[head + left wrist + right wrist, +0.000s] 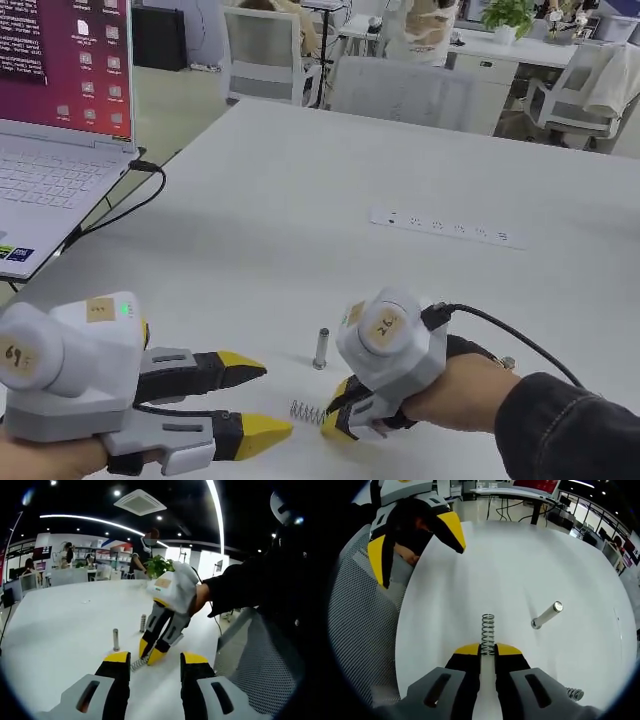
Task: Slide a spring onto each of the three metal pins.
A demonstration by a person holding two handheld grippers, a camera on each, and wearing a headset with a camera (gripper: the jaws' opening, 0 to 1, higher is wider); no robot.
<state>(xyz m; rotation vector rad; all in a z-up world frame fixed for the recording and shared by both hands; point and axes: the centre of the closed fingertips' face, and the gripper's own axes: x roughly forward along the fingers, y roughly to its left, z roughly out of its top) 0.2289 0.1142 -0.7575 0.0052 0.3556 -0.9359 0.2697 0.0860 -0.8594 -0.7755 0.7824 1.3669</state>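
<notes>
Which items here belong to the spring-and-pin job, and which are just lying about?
Job:
spring, clamped in the right gripper
upright metal pin
left gripper, open

Lying about:
laptop
cable plugged into it
power strip

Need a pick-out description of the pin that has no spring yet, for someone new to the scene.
On the white table, between the power strip and the person, find the right tool, shut on a spring. The pin stands upright just beyond it. It is a short bare metal cylinder, unlike the neighbouring pin, which already wears a coil.
</notes>
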